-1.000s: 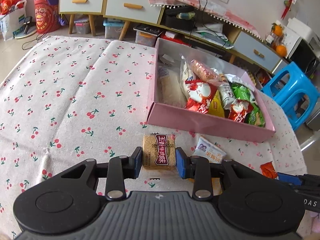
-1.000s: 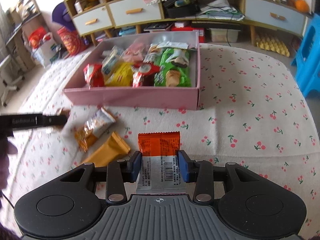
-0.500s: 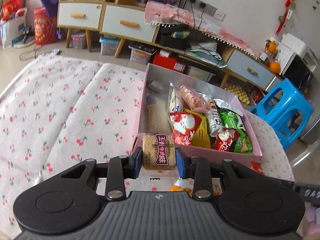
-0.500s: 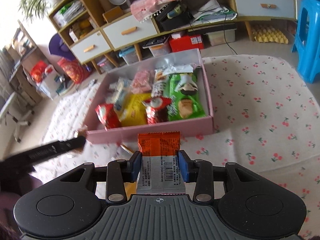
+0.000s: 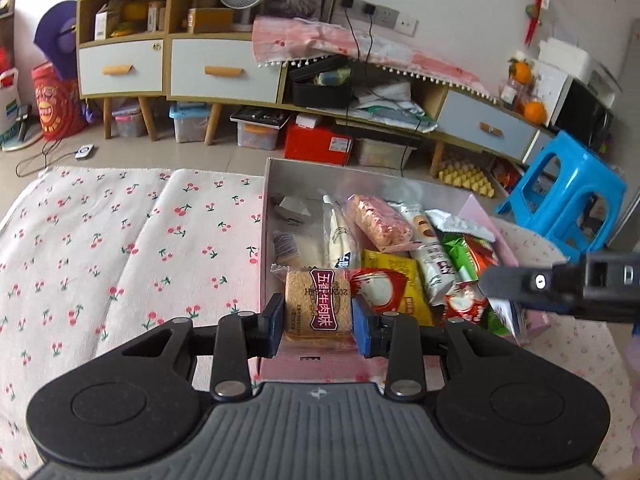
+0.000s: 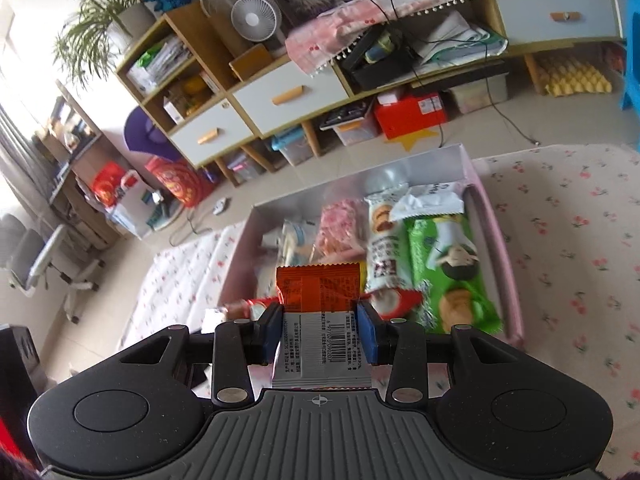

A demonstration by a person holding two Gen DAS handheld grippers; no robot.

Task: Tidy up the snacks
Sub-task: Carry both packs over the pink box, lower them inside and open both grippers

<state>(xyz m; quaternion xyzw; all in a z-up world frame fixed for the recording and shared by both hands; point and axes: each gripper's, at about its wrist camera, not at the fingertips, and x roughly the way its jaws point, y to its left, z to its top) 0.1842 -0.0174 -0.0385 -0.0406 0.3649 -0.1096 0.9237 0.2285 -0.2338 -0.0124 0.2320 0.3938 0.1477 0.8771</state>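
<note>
My left gripper (image 5: 318, 324) is shut on a tan biscuit packet with a maroon label (image 5: 318, 304), held above the near left corner of the pink box (image 5: 264, 240). My right gripper (image 6: 319, 330) is shut on an orange and silver snack packet (image 6: 320, 300), held above the near side of the same pink box (image 6: 496, 248). The box holds several snack packs, among them a green biscuit pack (image 6: 452, 272) and a pink one (image 5: 378, 220). The right gripper's side shows at the right of the left wrist view (image 5: 560, 286).
The box sits on a cherry-print cloth (image 5: 120, 240). Beyond stand a low cabinet with drawers (image 5: 224, 68), storage bins on the floor (image 5: 188, 122) and a blue plastic stool (image 5: 560, 196) at the right.
Both grippers have risen from the cloth and moved forward over the pink box, each still holding its packet. The loose packets on the cloth have dropped out of view.
</note>
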